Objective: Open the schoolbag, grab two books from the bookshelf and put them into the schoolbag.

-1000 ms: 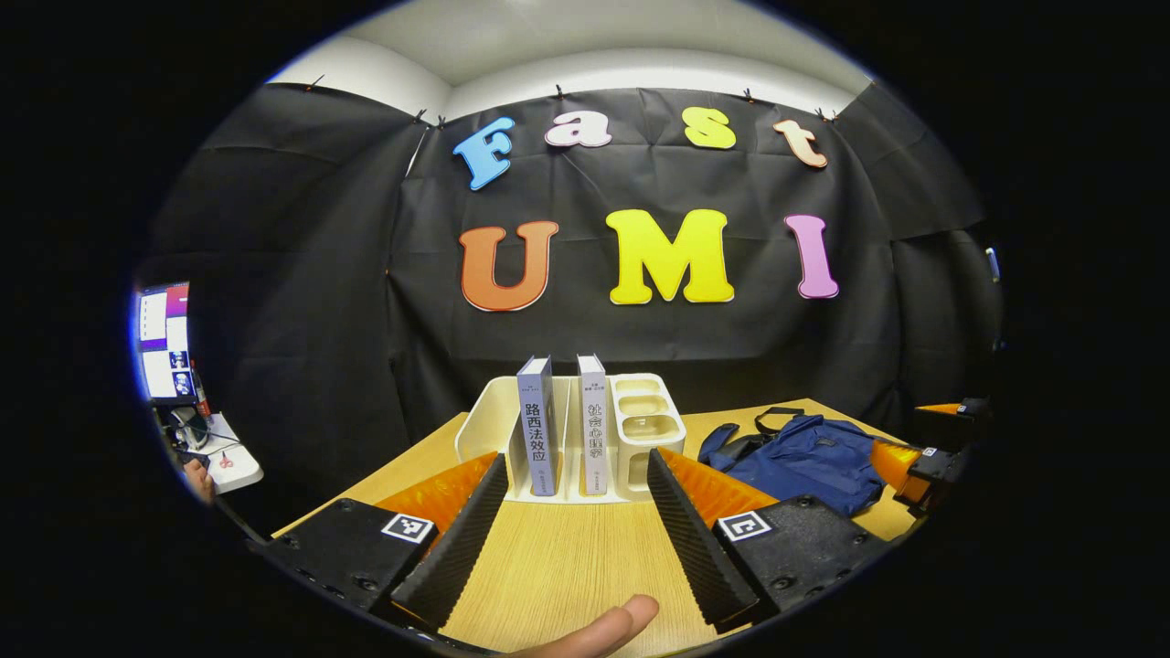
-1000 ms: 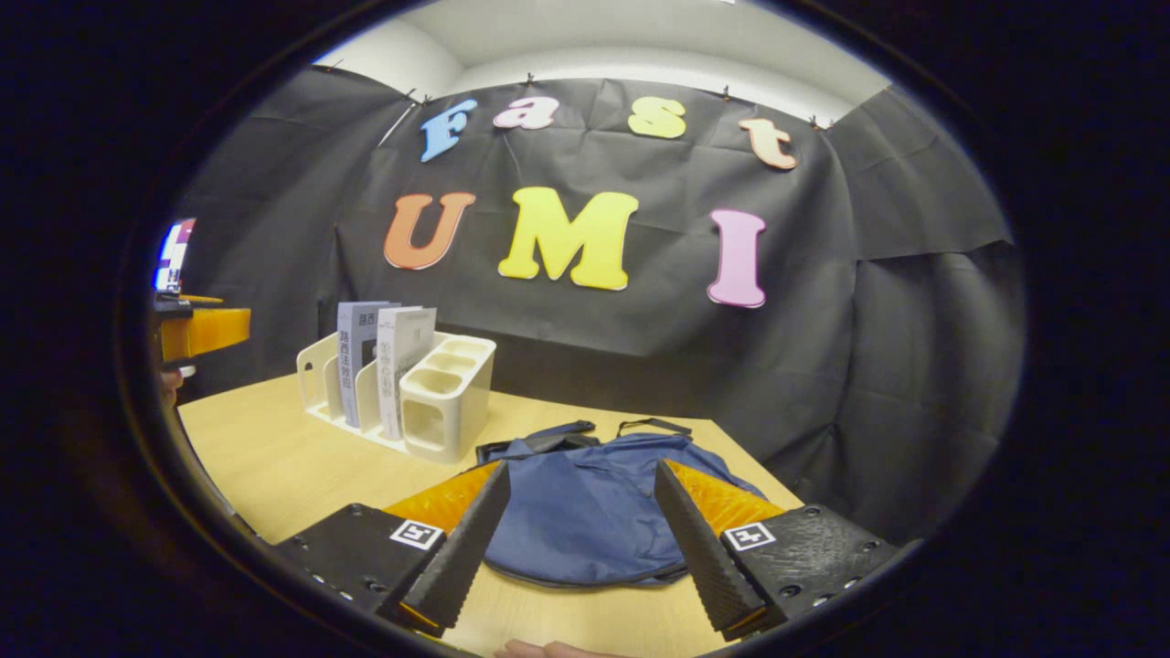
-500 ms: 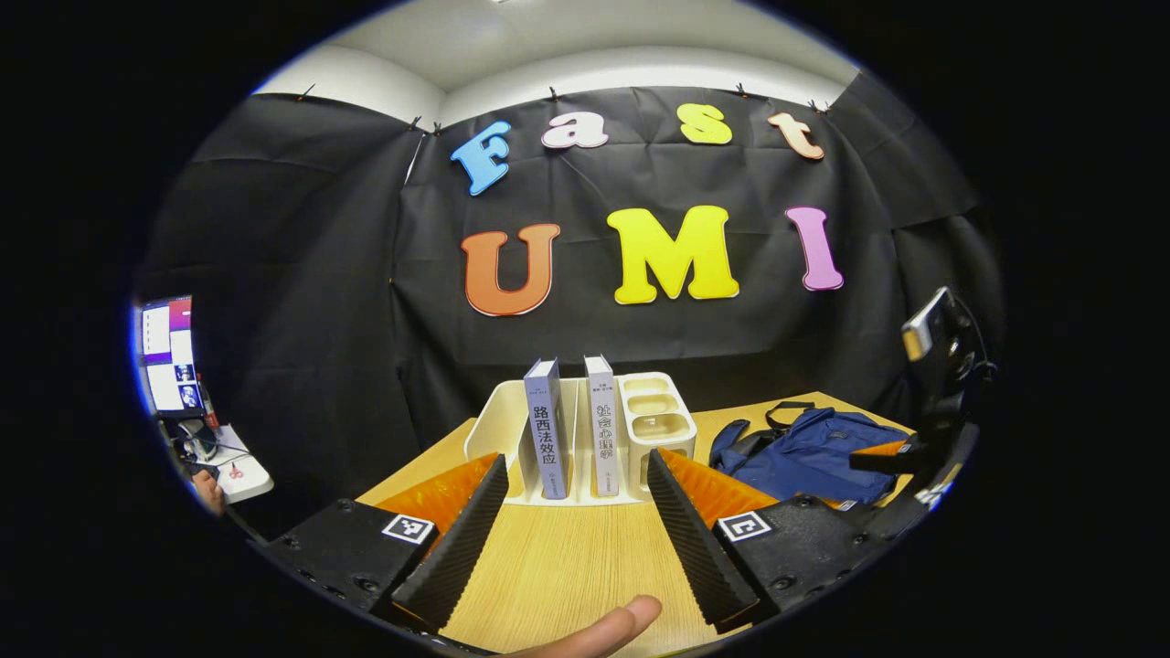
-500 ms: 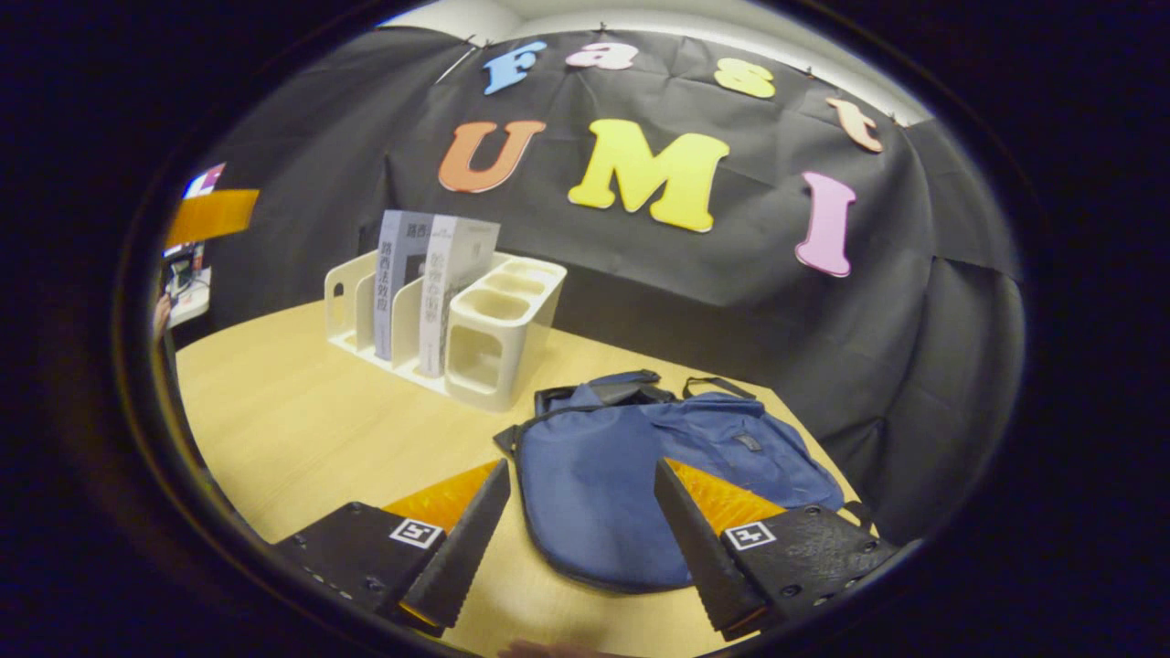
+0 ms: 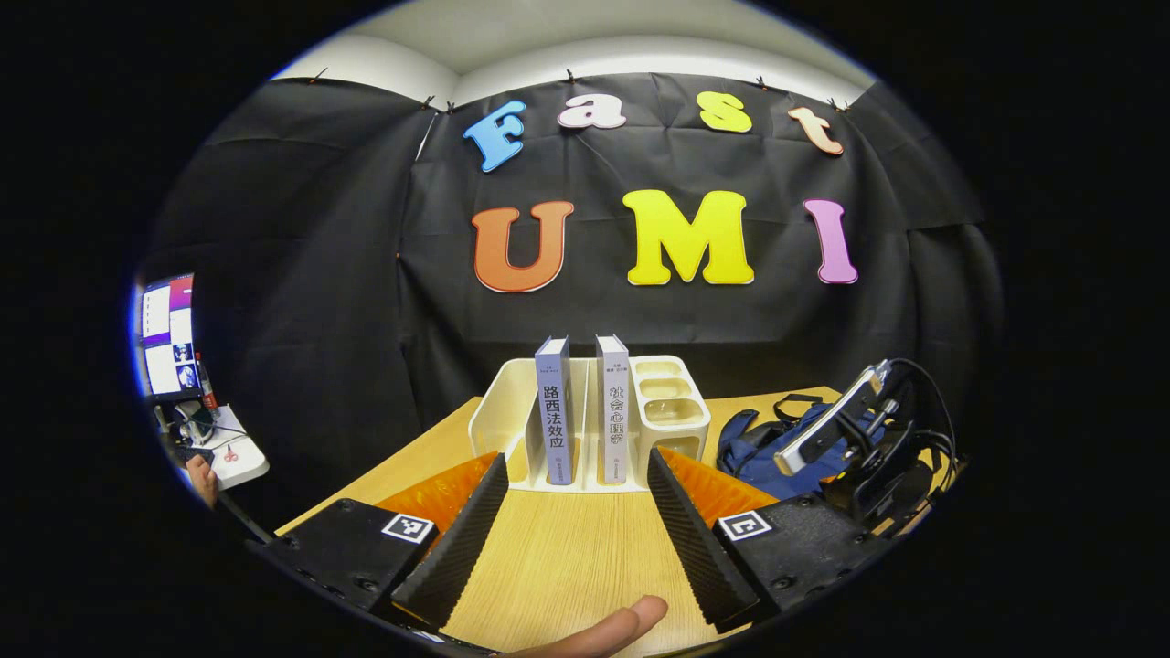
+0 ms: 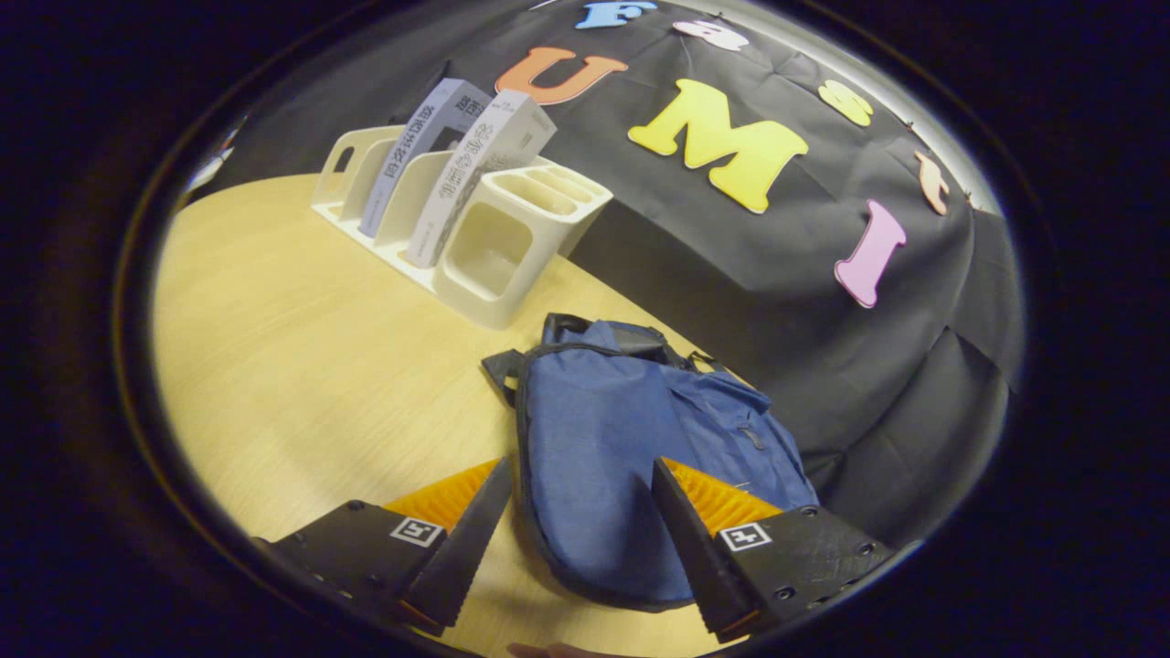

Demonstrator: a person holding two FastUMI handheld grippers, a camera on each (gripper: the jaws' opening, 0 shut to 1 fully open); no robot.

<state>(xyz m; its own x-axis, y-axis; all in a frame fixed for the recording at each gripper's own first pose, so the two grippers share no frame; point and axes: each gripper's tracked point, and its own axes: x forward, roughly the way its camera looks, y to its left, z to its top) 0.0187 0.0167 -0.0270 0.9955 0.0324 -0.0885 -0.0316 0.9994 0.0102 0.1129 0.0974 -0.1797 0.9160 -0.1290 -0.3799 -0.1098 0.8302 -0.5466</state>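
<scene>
A recording booth: black cloth wall point(image 5: 311, 302), wooden table point(image 6: 292, 366), monitor point(image 5: 167, 334) beside it.

Navy blue schoolbag point(image 6: 622, 466), cream bookshelf point(image 5: 512, 416), grey books point(image 5: 555, 420), pale wood-grain table point(image 6: 302, 366)

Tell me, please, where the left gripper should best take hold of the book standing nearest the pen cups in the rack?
Probably the upper spine of the right-hand book: it stands upright, clear above the rack's dividers. The open left gripper faces it, so come straight from the front.
</scene>
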